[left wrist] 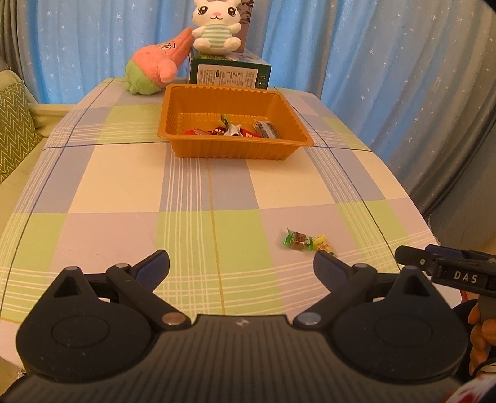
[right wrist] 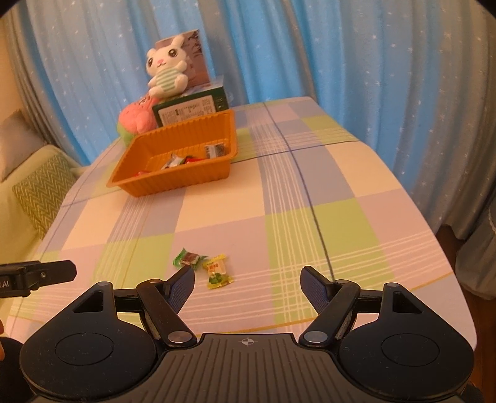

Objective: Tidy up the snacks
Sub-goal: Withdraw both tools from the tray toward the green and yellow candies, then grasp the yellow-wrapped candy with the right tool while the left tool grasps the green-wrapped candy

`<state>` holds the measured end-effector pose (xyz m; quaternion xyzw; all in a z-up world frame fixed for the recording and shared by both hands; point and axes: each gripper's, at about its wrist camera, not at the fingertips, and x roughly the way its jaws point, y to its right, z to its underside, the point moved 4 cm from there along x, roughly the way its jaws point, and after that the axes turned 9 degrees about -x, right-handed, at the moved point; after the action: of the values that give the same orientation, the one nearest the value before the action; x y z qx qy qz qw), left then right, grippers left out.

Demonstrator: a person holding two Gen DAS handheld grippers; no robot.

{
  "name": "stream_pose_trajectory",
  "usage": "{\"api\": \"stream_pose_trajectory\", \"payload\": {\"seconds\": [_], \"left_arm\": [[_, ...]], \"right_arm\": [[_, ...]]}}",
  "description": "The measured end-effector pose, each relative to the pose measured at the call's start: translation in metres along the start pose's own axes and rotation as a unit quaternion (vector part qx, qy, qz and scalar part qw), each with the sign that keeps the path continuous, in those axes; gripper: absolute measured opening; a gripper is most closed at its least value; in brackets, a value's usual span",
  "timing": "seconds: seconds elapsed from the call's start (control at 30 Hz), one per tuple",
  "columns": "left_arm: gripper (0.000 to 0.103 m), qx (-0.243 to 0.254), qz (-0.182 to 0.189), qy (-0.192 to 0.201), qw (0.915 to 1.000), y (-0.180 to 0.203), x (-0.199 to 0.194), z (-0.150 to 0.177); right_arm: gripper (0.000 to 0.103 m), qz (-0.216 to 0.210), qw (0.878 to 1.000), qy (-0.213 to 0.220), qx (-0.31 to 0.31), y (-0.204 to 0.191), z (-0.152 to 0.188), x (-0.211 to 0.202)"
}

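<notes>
While both tools hang over the near edge of the checked worktop (left wrist: 130,186), two hand-held grippers show: the left hand-held gripper (left wrist: 241,266) has its fingers spread wide with nothing between them, and the right hand-held gripper (right wrist: 248,280) likewise stands apart and empty.

Going left to right in the left wrist view, one green zigzag cushion (left wrist: 14,130) sits at nine o'clock, cut off by the frame edge. At eleven o'clock lies one pink and green plush toy (left wrist: 152,68), tipped on its side. At twelve o'clock one white rabbit plush (left wrist: 217,28) sits on one dark green box (left wrist: 229,74), its ears cut off at the top. Just in front of the box stands one orange tray (left wrist: 186,145); its near wall hides part of the wrapped snacks (left wrist: 235,130) inside, so about five show and I cannot count them surely.

Two loose sweets lie on the worktop at about four o'clock: one green-wrapped candy (left wrist: 296,240) and, touching it on the right, one yellow-wrapped candy (left wrist: 324,246), partly hidden behind the left tool's right fingertip. In the right wrist view the green-wrapped one (right wrist: 187,258) lies just beyond the left finger, and the yellow-wrapped one (right wrist: 217,271) lies ahead of the open gap, towards its left side. Print on the wrappers is too small to read. Part of a person's hand (left wrist: 479,338) shows at the right edge.
</notes>
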<state>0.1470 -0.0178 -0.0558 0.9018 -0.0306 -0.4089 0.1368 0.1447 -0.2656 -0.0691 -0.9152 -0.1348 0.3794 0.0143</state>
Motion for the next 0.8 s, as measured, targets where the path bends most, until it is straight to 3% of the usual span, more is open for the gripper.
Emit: {"api": "stream_pose_trajectory", "payload": {"seconds": [0.27,0.53,0.8], "left_arm": [[0.098,0.003,0.013,-0.023,0.9996,-0.004,0.035,0.003],[0.098,0.018,0.021,-0.041,0.9988,-0.003,0.06,0.005],[0.096,0.025,0.022,-0.054,0.998,-0.002,0.078,0.004]], "right_arm": [[0.073,-0.004,0.999,-0.011,-0.042,-0.011,0.004,0.043],[0.051,-0.028,0.995,-0.028,-0.094,-0.027,0.006,0.09],[0.037,-0.027,0.989,-0.044,-0.136,-0.036,0.008,0.124]]}}
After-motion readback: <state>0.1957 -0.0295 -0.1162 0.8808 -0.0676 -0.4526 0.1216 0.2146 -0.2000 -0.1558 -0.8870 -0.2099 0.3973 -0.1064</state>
